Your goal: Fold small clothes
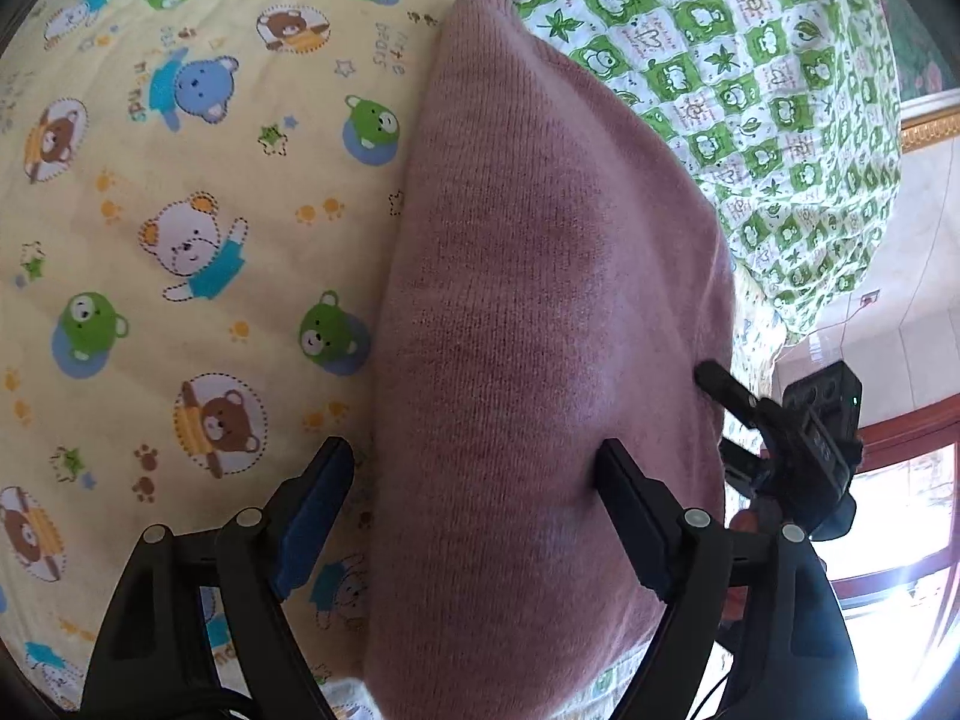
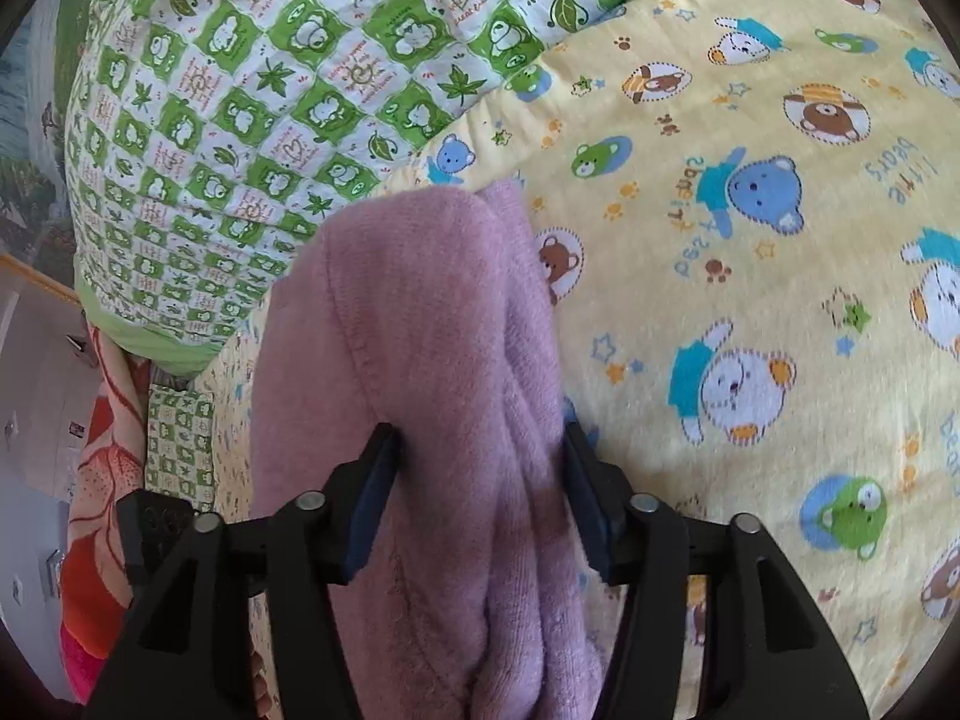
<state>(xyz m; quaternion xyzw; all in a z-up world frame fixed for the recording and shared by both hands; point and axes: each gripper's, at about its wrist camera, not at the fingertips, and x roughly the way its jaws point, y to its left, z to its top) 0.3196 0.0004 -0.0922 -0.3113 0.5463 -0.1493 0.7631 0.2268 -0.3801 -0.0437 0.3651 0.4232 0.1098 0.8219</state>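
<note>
A pink knitted garment (image 1: 540, 300) lies folded on the yellow bear-print sheet (image 1: 180, 210). My left gripper (image 1: 474, 468) is open, its right finger (image 1: 624, 498) resting on the knit and its left finger (image 1: 318, 492) over the sheet beside the garment's edge. In the right wrist view the garment (image 2: 420, 330) shows its fleecy pink side, bunched in folds between the fingers of my right gripper (image 2: 480, 468). The jaws stand against both sides of the bunched cloth. The right gripper (image 1: 798, 438) also shows at the garment's far edge in the left wrist view.
A green-and-white frog-print quilt (image 1: 750, 78) is heaped at the bed's far side; it also shows in the right wrist view (image 2: 240, 90). The yellow sheet (image 2: 750, 240) stretches to the right. An orange flowered blanket (image 2: 102, 510) and a wall lie beyond the bed edge.
</note>
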